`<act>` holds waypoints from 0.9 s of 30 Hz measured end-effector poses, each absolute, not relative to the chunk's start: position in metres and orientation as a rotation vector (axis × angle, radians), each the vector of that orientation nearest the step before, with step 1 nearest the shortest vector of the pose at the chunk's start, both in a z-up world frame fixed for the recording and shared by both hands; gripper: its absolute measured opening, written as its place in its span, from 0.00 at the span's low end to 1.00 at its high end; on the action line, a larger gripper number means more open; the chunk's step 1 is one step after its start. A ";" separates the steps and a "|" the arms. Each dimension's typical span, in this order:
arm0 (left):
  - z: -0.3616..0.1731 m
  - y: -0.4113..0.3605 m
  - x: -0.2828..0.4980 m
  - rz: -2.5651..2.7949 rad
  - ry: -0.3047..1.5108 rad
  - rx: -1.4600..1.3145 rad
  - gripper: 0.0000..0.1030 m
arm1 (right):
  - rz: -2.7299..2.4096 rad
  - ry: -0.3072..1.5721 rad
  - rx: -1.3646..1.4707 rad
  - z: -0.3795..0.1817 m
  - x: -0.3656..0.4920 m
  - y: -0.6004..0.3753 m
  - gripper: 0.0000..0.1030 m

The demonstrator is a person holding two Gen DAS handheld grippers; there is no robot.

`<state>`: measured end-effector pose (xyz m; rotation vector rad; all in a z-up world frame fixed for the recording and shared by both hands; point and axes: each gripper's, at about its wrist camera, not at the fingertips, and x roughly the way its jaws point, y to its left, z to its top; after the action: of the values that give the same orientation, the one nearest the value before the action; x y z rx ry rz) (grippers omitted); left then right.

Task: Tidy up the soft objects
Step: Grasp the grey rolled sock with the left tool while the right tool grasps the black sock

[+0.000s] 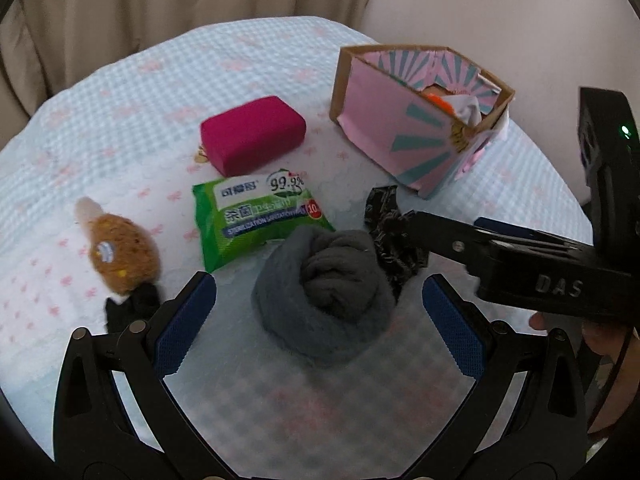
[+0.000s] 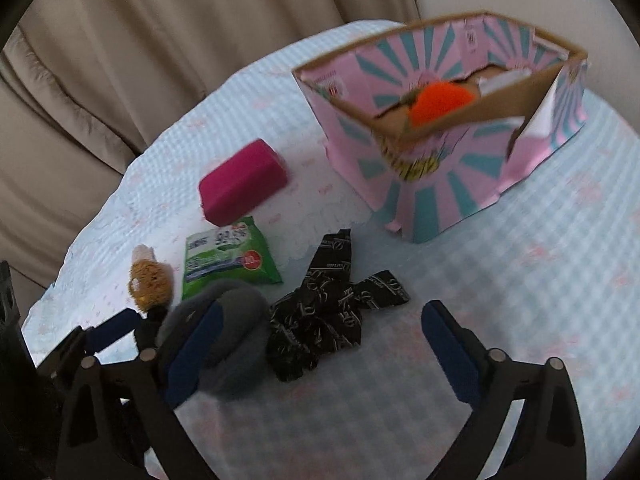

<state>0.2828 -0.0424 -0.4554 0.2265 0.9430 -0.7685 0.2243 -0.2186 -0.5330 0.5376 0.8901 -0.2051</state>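
Both grippers are hanging over a bed covered in a pale checked quilt (image 1: 120, 92), and neither is holding anything. In the left wrist view the left gripper (image 1: 320, 308) is standing wide open, its blue pads flanking the rolled grey socks (image 1: 324, 280) at lower centre without pressing on them. In the right wrist view the right gripper (image 2: 320, 344) is also spread wide and empty; its left pad is overlapping the grey roll at lower left, though contact is unclear, and the crumpled black printed cloth (image 2: 332, 312) is lying between its fingers. The pink and teal cardboard box (image 1: 384, 120), already holding an orange item and something white, is sitting at the upper right. A magenta block (image 1: 252, 132), a green wipes packet (image 1: 256, 216) and a brown felt toy (image 1: 120, 256) are waiting at centre and left. The chief risk is crowding: both tools are converging on the same roll, so the fingers may collide or tug it apart. A loose pinch could also unroll the socks, or snag the black cloth touching them and drag it along.
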 end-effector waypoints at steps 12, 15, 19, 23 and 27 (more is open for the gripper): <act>-0.492 -0.056 0.302 -0.789 0.983 0.214 0.71 | -0.182 0.897 0.579 -0.567 0.253 -0.218 0.68; -0.494 -0.056 0.301 -0.786 0.986 0.214 0.64 | -0.183 0.900 0.571 -0.569 0.253 -0.215 0.61; -0.493 -0.051 0.302 -0.778 0.999 0.177 0.52 | -0.188 0.899 0.559 -0.570 0.252 -0.212 0.58; -0.494 -0.047 0.302 -0.759 1.000 0.158 0.45 | -0.186 0.911 0.526 -0.571 0.253 -0.210 0.51; -0.493 -0.045 0.304 -0.746 1.011 0.150 0.40 | -0.179 0.914 0.509 -0.569 0.254 -0.209 0.44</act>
<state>0.3037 -0.0454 -0.4928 0.1505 1.0109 -0.7458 0.2541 -0.2089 -0.5690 0.5090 0.9136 -0.1793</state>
